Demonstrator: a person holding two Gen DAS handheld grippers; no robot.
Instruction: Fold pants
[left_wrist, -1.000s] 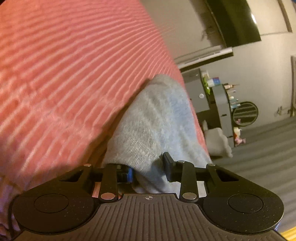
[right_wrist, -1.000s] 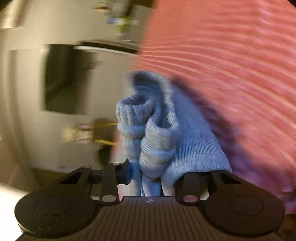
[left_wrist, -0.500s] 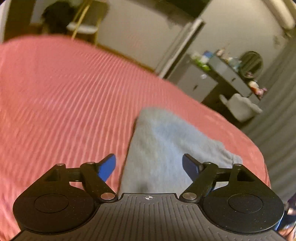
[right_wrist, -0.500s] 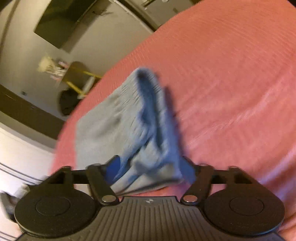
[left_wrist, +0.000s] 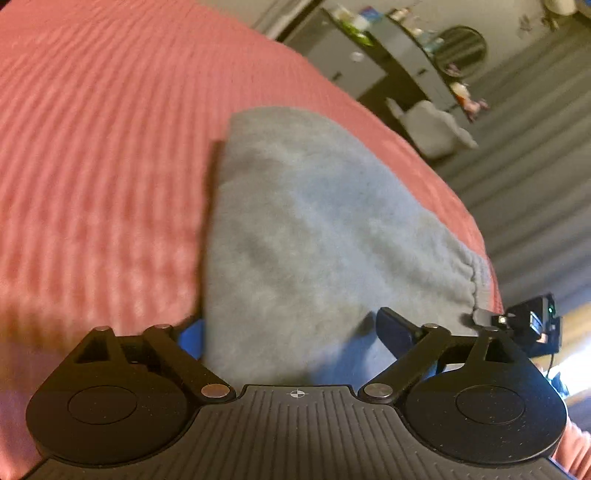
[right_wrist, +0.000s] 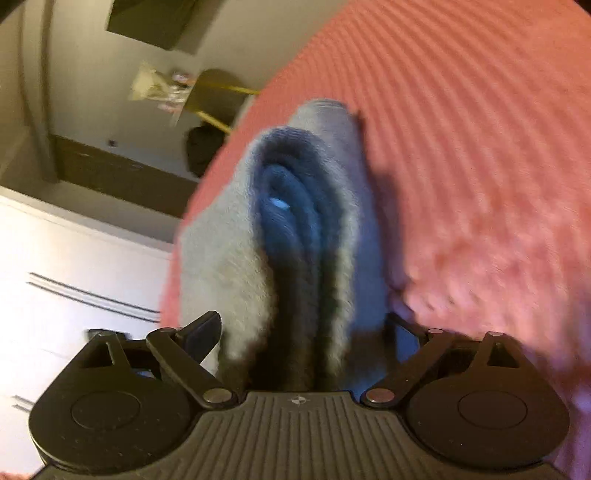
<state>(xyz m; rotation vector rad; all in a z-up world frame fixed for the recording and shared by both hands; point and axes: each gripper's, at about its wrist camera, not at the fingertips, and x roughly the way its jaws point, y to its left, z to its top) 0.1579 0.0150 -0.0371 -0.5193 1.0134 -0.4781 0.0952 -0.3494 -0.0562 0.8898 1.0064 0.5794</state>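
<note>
In the left wrist view, the left gripper (left_wrist: 291, 328) has its jaws spread wide and grips nothing. The grey pants (left_wrist: 314, 236) lie folded flat on the red bedspread (left_wrist: 103, 155), straight ahead of the gripper; their near edge runs in between the two fingers, with the left finger sitting just off the cloth's left edge and the right finger over the cloth. A gathered hem shows at the pants' right side, near the edge of the bed.

In the right wrist view, the right gripper (right_wrist: 306, 332) is also wide open and holds nothing. The pants (right_wrist: 303, 221) sit between its fingers, seen end-on as a stack of folded layers reaching away over the bedspread (right_wrist: 480, 147). This view is blurred, so whether the fingers touch the cloth cannot be told.
</note>
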